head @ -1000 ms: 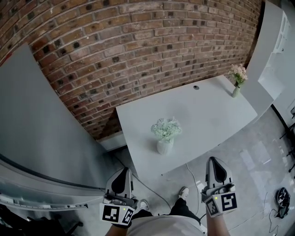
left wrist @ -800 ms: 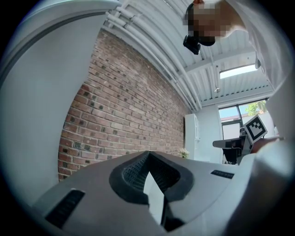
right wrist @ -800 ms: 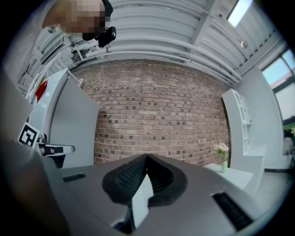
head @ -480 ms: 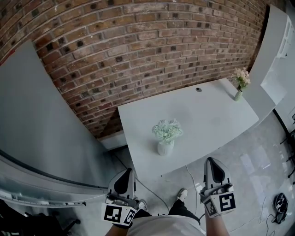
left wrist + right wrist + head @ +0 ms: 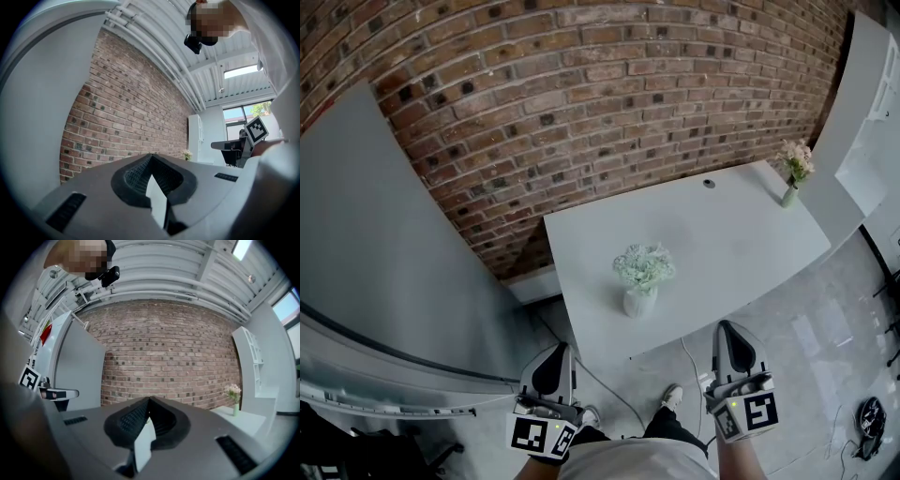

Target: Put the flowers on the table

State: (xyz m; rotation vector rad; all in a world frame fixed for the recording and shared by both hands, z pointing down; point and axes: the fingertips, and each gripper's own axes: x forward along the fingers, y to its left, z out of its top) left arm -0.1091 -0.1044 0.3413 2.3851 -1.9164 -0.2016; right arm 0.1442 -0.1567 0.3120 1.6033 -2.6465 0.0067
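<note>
Flowers (image 5: 643,265) in a white vase (image 5: 638,301) stand near the front edge of the table (image 5: 741,234): top-heavy and breakable, I judge, best gripped round the vase body, not the soft blooms. A small vase (image 5: 789,195) at the far corner holds pink flowers (image 5: 794,159). Left gripper (image 5: 560,352) and right gripper (image 5: 731,328) hang closed, empty, short of it.

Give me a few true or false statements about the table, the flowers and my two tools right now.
1. Two vases of flowers stand on the table. True.
2. The left tool grips a vase. False: it is shut on nothing.
3. The white vase stands near the table's front edge. True.
4. The small green vase touches the white vase. False: it stands apart, at the far right corner.
5. The right tool is wide open. False: its jaws are together, with nothing between them.
</note>
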